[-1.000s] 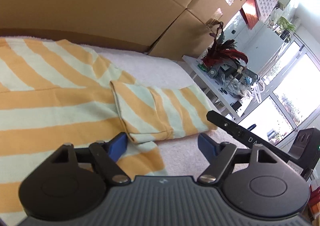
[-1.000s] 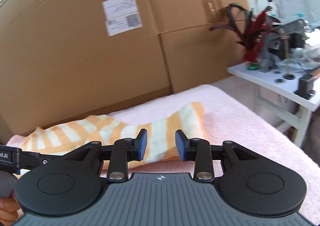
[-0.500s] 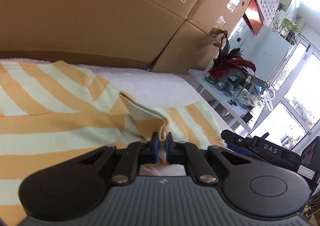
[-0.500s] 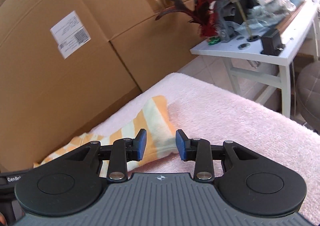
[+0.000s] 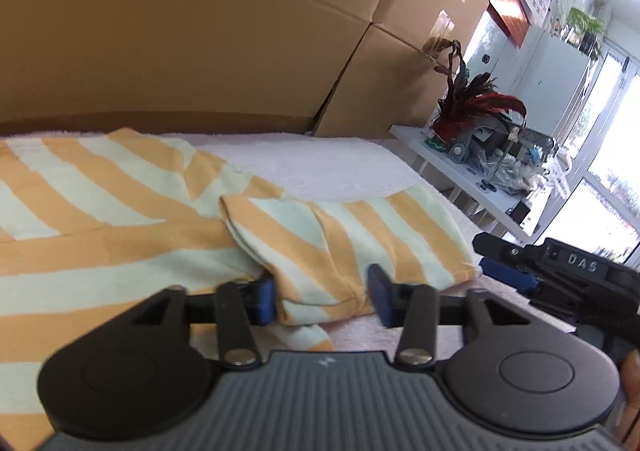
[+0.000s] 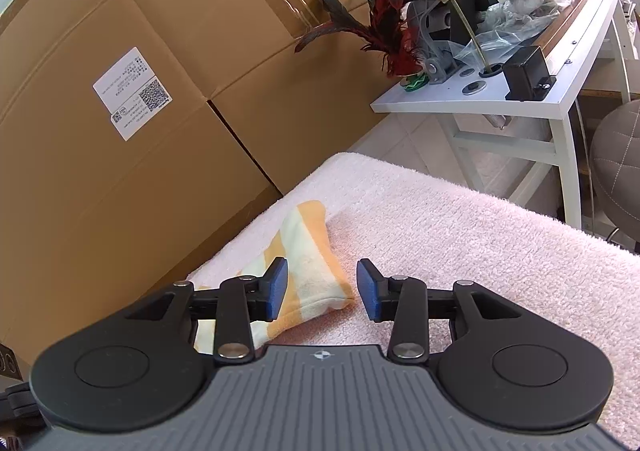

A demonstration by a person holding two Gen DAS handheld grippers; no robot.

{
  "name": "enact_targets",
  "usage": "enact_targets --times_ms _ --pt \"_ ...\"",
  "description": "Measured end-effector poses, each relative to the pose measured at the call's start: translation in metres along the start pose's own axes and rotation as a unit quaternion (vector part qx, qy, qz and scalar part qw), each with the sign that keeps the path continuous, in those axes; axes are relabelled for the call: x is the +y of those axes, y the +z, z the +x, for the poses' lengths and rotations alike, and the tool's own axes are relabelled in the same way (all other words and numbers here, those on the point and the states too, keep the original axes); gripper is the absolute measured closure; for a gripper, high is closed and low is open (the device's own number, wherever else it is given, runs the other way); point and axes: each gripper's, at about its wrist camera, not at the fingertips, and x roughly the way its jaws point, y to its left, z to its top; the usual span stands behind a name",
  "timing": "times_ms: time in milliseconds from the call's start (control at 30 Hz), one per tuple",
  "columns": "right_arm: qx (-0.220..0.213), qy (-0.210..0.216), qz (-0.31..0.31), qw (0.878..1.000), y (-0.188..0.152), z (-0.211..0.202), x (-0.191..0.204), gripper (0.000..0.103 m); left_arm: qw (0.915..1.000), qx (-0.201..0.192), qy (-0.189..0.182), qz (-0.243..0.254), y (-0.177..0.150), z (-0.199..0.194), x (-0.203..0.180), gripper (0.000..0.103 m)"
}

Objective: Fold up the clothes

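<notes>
Left hand-held gripper released sleeve — jaws now apart; right hand-held gripper opening astride it — boxes taped.

There are one striped garment, one pink towel, two cardboard boxes, two tongs: the left tongs and the right tongs, one white desk and one red plant.

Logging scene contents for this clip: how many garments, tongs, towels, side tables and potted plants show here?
Shirt: 1
Tongs: 2, left tongs and right tongs, the right opening with the sleeve between
Towel: 1
Table: 1
Plant: 1
Total: 6
</notes>
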Motion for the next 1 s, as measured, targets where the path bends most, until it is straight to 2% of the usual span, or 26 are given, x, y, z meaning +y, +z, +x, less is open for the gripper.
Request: enact_targets --times_ms 67,167,367,633,833,1000 --pt "-0.003 0.004 0.003 1.000 0.000 -0.001 -0.001 0.061 0.9999 -0.010 -0.004 -0.013 0.003 -0.001 0.003 0.102" --pt "-0.012 0.014 0.010 1.000 0.001 -0.003 -0.003 0.061 0.9987 -0.045 -0.002 -0.025 0.013 -0.007 0.004 0.102" --pt "-0.047 0.034 0.028 0.998 0.001 -0.015 -0.008 0.060 0.9942 -0.103 0.001 -0.032 0.062 -0.022 0.000 0.102" --pt "-0.035 0.036 0.066 0.997 0.004 -0.012 -0.016 0.056 0.9836 -0.175 0.042 -0.012 0.124 -0.075 0.013 0.102" --pt "-0.017 0.037 0.071 0.997 0.004 -0.008 -0.017 0.056 0.9767 -0.193 0.094 -0.008 0.141 -0.120 0.044 0.102" --pt "-0.005 0.050 0.059 0.997 0.004 -0.006 -0.014 0.056 0.9658 -0.226 0.126 -0.018 0.145 -0.170 0.074 0.102"
